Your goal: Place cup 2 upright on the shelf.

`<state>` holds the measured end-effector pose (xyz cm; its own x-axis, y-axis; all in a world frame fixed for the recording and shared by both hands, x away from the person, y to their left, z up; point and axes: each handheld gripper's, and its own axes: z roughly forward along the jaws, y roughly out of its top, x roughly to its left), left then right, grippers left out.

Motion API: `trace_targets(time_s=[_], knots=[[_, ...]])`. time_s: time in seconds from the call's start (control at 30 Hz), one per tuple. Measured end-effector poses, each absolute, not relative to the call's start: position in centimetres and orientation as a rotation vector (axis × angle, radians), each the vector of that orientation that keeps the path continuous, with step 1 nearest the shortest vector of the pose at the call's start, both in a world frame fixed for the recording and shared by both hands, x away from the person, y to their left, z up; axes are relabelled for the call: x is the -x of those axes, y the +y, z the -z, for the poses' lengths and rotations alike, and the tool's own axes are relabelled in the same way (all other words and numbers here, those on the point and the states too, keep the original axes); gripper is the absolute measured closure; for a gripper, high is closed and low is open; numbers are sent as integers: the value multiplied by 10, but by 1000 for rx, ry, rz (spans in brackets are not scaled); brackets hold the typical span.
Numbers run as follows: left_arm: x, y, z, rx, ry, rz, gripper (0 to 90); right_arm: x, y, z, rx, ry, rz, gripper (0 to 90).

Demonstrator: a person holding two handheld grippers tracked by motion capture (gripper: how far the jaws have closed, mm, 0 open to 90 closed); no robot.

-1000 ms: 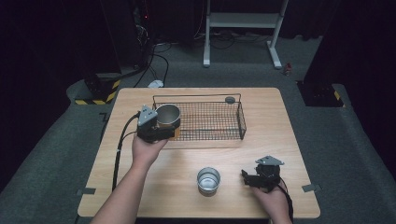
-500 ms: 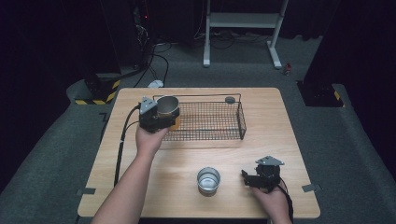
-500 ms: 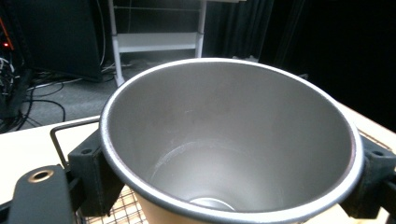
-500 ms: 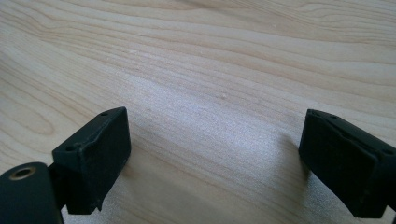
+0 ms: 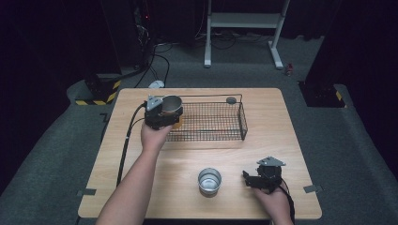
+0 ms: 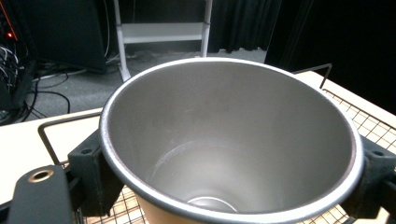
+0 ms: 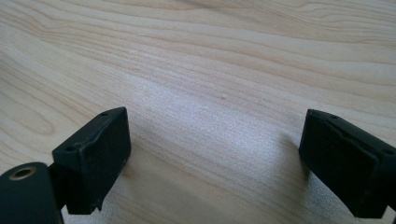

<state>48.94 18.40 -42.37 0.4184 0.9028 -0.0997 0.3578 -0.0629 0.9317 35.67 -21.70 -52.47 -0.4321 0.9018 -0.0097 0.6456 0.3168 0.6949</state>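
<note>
A steel cup (image 5: 172, 104) with a tan lower body is held upright over the left end of the black wire basket (image 5: 241, 117). My left gripper (image 5: 165, 115) is shut on it from the near side. In the left gripper view the cup (image 6: 233, 140) is empty, with the black pads (image 6: 93, 172) pressed against its sides below the rim. A second steel cup (image 5: 209, 181) stands upright on the table near the front middle. My right gripper (image 5: 248, 178) rests to that cup's right, apart from it. In the right gripper view its jaws (image 7: 215, 158) stand open over bare wood.
The wooden table (image 5: 281, 140) has dark floor all around it. A small dark round thing (image 5: 231, 100) sits at the basket's far right corner. A black cable (image 5: 126, 145) trails from the left gripper along the table's left side. A white stand (image 5: 244, 21) is beyond the table.
My left hand has carried the cup away from the person and slightly right, over the basket's left end. The right gripper and the second cup have stayed put.
</note>
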Motion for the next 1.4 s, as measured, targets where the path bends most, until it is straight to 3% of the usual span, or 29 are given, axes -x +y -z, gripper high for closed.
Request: trace_targets(time_s=[0.13, 0.53, 1.4], knots=[[-493, 185, 428, -1655, 1145, -683, 136, -357, -217, 525, -1374, 2192, -878, 89], [-503, 182, 446, -1738, 1193, -601, 137, -357, -217, 525, -1372, 2192, -879, 89], [-510, 173, 463, -1806, 1210, -655, 135, -357, -217, 525, -1368, 2196, -881, 88]])
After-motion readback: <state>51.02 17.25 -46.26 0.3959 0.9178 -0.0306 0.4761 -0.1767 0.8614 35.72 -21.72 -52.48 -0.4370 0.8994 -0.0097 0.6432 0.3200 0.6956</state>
